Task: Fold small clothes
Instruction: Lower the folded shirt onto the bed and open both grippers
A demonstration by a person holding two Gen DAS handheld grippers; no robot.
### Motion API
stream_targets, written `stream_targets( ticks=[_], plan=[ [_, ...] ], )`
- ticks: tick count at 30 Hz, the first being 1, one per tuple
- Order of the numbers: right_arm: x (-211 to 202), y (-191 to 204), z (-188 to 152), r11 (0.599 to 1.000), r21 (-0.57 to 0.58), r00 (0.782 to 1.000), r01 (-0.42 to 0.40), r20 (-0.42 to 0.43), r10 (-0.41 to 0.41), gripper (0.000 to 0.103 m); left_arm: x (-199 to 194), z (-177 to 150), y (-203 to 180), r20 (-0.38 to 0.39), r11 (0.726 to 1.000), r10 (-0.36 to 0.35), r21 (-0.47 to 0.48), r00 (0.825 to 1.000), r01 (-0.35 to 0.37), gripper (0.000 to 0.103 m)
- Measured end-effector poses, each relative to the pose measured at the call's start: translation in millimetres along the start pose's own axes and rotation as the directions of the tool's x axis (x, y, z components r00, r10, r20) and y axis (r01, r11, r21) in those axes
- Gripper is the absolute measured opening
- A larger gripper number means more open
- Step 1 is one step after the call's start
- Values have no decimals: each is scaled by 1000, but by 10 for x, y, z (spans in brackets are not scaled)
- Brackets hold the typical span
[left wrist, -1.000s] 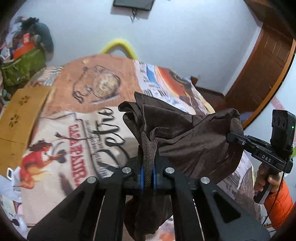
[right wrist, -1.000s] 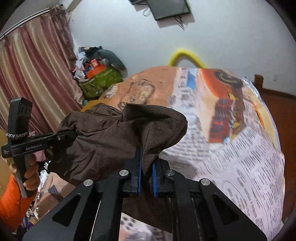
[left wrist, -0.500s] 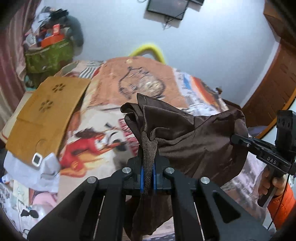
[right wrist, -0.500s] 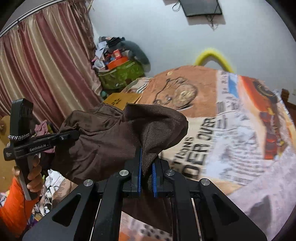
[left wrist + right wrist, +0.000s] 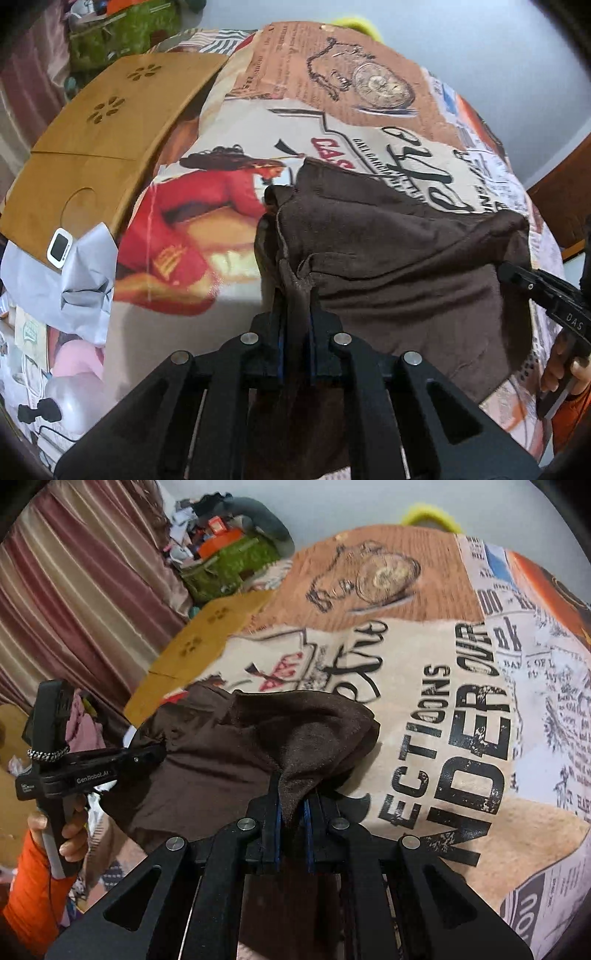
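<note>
A soft, matte brown garment (image 5: pixel 399 258), with a faint nap like brushed knit, hangs stretched between the two claws above a bed. Its cloth sags in loose folds between them, and its upper edge rolls over in rounded humps; a stitched seam runs down the corner nearest the left claw (image 5: pixel 295 291).

That claw is clamped on a bunched corner of the garment, the cloth squeezed into a narrow pleat between the blue-lined black pads. The left claw's jaws have just been opening slightly, yet the fabric is pinched between them in the left wrist view. The right claw (image 5: pixel 293 805) is likewise closed tight on the opposite corner, the cloth fanning up and out from between its pads into a smooth dome.

In each wrist view the other claw shows at the far edge, gripping its end of the garment, with a hand (image 5: pixel 70 834) in an orange sleeve (image 5: pixel 29 897) on the handle.

Below lies a bedspread (image 5: pixel 461 738) printed like old newspaper: bold black lettering, a pocket watch on tan, a figure in red. A flat wooden board (image 5: pixel 103 133) with flower-shaped cutouts rests along the bed's left side, and crumpled pale grey cloth (image 5: pixel 81 280) sits just beside its near end.
</note>
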State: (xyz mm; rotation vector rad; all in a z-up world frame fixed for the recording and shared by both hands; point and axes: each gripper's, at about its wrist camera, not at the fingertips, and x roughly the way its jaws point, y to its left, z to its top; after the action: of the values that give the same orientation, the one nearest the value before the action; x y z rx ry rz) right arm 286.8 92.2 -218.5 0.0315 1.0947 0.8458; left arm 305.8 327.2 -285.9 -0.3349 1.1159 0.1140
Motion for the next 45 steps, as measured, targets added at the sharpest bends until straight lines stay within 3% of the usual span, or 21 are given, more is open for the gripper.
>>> stream_targets(
  ticks=[3,7,9,15,20,27,35,41,45],
  plan=[
    [21,-63,6,1000,7,1000,22,-23,-21,14,-12,7,-34,18,1000,22,22,1000,-23,13],
    [-77,-170,-13,997,37,998,61,-12,-60,31,-76,-1,-131,56,989,122,81,991,-126,28],
    [-150,-196,-33,997,51,998,65,-2,-65,32,-135,-11,-137,78,984,146,96,986,-153,29],
    [-395,-44,-31,998,10,997,55,60,-56,32,-504,-23,-58,136,993,101,43,986,-107,33],
    [-444,219,8,997,-82,996,5,85,1,33,-650,-60,-186,151,996,39,75,988,-51,36],
    [-113,516,199,986,-167,997,-26,64,37,37,-280,46,-361,72,996,28,84,997,-34,36],
    [276,260,433,991,-104,996,82,24,-80,37,42,301,-395,66,995,68,65,995,-73,36],
    [345,35,369,992,-79,995,100,-14,-101,34,267,392,-363,84,975,200,79,976,-206,40],
    [305,4,348,992,-74,994,103,-12,-104,31,278,406,-270,75,978,199,42,977,-203,40]
  ],
)
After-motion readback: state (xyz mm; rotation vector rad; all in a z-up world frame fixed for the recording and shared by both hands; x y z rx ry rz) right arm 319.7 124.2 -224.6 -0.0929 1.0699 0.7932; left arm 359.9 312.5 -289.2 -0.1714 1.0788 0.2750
